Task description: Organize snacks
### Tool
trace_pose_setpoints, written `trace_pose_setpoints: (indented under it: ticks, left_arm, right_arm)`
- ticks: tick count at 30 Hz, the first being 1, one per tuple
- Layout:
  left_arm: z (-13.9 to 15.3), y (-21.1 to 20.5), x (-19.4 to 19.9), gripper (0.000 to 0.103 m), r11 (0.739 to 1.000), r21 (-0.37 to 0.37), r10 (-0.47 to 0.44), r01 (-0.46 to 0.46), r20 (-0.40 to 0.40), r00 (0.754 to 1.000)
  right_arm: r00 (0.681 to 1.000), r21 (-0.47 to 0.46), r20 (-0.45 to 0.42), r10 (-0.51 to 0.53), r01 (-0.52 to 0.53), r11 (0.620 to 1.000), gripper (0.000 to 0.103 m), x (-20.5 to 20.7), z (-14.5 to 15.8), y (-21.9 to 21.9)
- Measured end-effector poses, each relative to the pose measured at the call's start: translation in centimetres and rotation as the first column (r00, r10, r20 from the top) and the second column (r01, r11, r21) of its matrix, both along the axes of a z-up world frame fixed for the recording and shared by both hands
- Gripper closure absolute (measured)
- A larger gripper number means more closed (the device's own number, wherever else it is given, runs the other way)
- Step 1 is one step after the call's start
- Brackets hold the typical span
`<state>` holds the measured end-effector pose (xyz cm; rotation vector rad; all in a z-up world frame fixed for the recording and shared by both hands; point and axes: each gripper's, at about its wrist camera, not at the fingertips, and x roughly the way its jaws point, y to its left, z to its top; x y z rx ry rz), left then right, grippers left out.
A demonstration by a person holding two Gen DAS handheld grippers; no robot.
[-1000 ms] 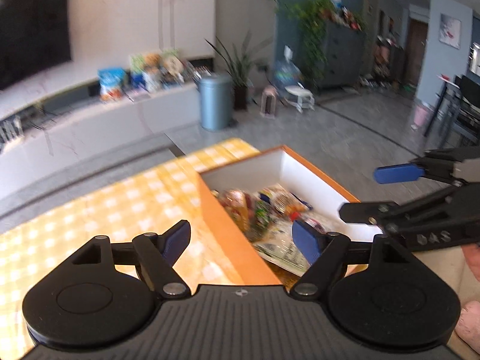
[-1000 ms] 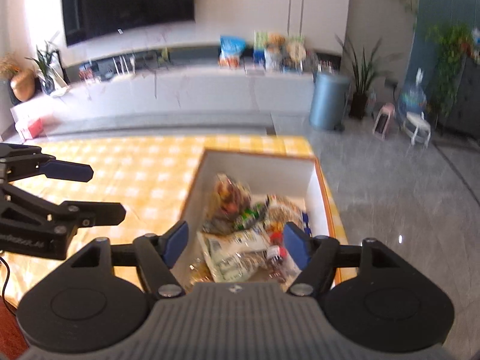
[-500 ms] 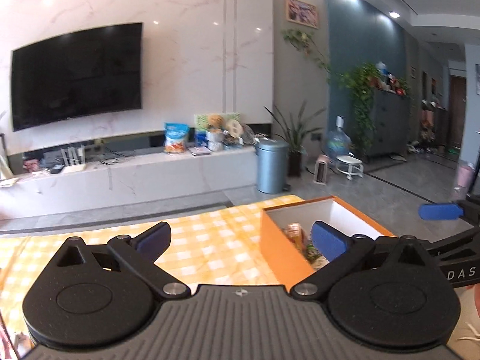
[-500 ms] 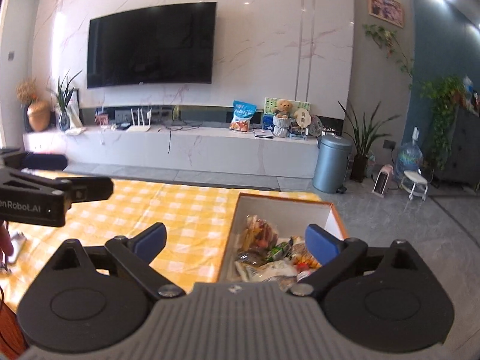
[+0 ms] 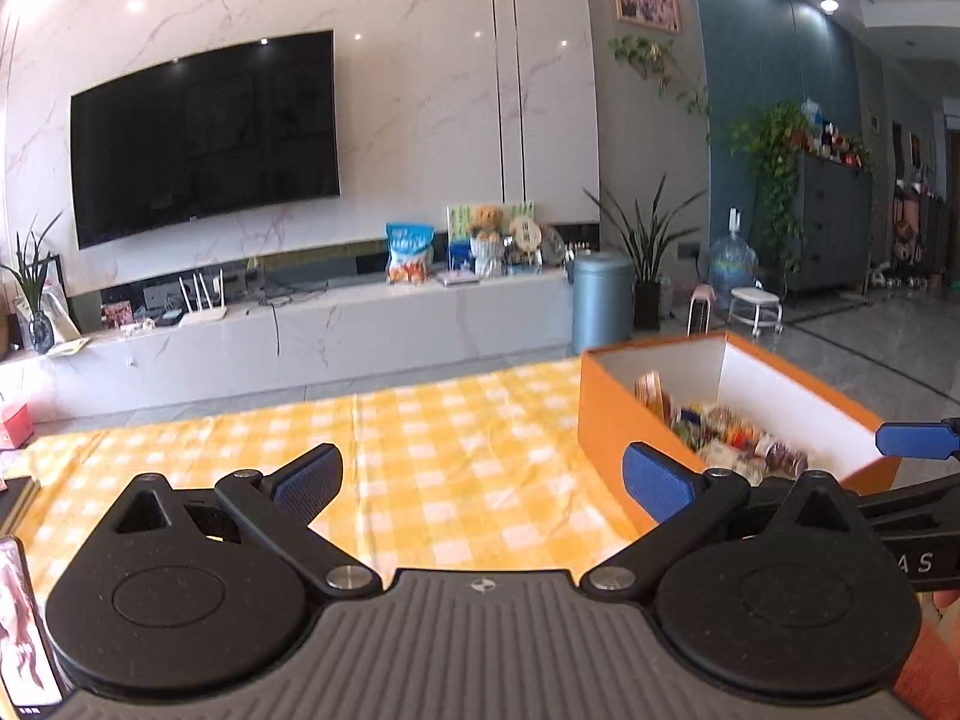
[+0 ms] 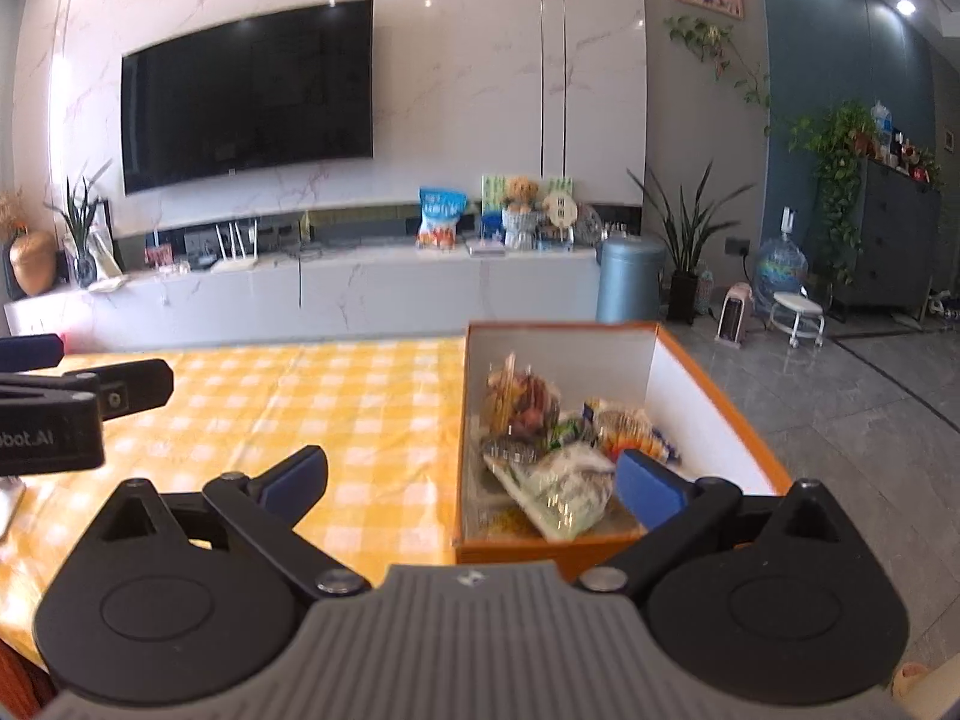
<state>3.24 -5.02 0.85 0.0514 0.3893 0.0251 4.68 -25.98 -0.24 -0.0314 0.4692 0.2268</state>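
Note:
An orange box [image 6: 720,387] with white inner walls stands at the right end of a table with a yellow checked cloth [image 6: 336,408]. It holds several snack packets [image 6: 558,450]. The box also shows in the left wrist view [image 5: 618,426], with snack packets [image 5: 720,438] inside. My left gripper [image 5: 480,480] is open and empty, over the cloth to the left of the box. My right gripper [image 6: 471,474] is open and empty, at the box's near left edge. The right gripper's blue fingertip [image 5: 918,439] shows at the right edge of the left wrist view.
A phone [image 5: 21,624] lies at the table's near left corner. Behind the table a long white TV bench [image 6: 336,294] carries snack bags, a teddy bear and a router. A blue bin [image 6: 627,285] and plants stand on the grey floor at right.
Both grippers have pulled back and tilted up from looking down into the box to looking level across the table. Both stayed open and empty.

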Motion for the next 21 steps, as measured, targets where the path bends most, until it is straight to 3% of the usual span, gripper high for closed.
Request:
trace_pose_setpoints:
  ticks: [11,21]
  left_arm:
    - [-4.2,-1.0,1.6,0.000,0.999,0.002,-0.031,0.032,-0.149,0.988]
    - [-4.5,-2.0,1.7,0.000,0.998,0.010,-0.063,0.066,-0.172,0.983]
  right_arm:
    - [0.992,-0.085,-0.116,-0.047,0.037,0.996,0.003,0.9,-4.4,-0.9]
    - [0.990,-0.074,-0.107,-0.097,0.089,0.993,0.003,1.0,-4.4,-2.3]
